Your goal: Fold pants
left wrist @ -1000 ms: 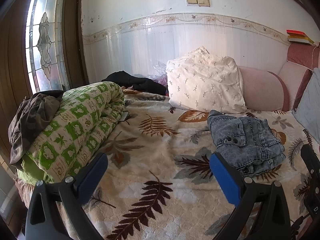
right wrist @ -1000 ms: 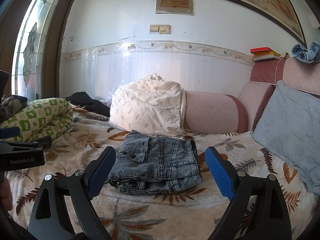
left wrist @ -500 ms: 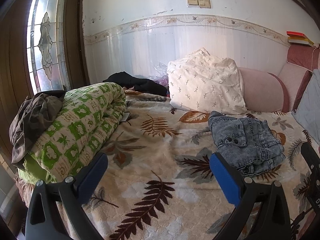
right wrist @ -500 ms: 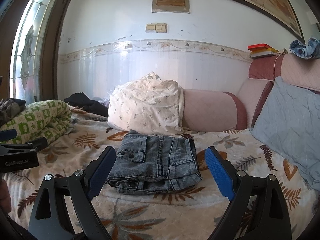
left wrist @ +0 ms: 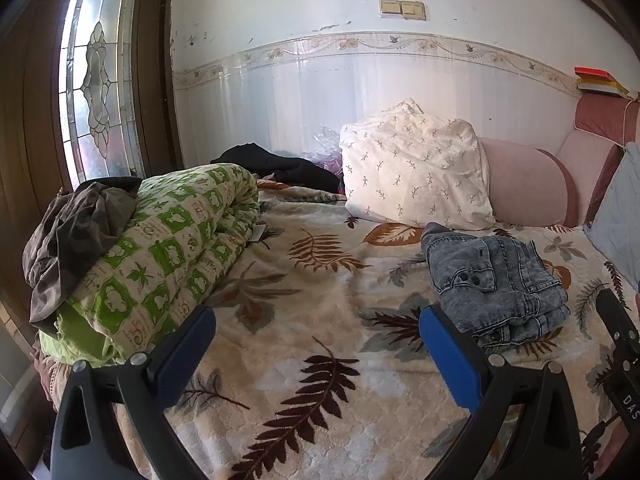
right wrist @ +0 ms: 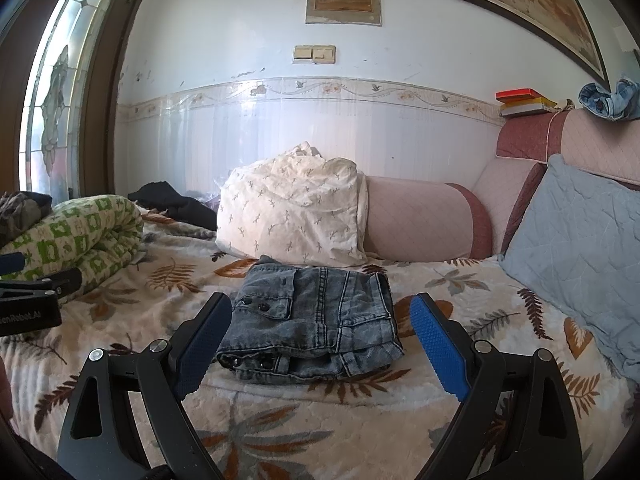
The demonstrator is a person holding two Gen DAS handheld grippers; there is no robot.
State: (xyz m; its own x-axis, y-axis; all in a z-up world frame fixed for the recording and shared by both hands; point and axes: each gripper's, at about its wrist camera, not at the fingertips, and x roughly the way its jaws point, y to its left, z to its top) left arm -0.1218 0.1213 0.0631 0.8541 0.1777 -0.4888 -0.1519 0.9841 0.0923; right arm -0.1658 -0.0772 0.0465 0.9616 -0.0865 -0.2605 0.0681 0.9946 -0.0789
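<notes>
pants (right wrist: 310,320): grey-blue denim, sitting folded into a compact stack on the leaf-print blanket (right wrist: 460,292), right in front of the white pillow (right wrist: 294,216). Looking pretty much done to me.
right gripper (right wrist: 320,342): hanging just short of the stack, jaws spread wide, nothing between the pads, not touching the denim.
left gripper (left wrist: 316,356): also gaping and empty, aiming at bare blanket, with the pants off to its right.
risk: the top layers are looking loose at the near edge, so if either gripper is nudging forward or catching a hem, I'd guess the stack is sliding apart on that fluffy blanket.
right view only: blue cushion in full (right wrist: 576,248), the big framed picture (right wrist: 500,4), and the bundle of denim on the headboard (right wrist: 608,98).
left view only: the dark crumpled garment (left wrist: 76,228) piled on the green quilt roll (left wrist: 160,256) is showing up properly here.
</notes>
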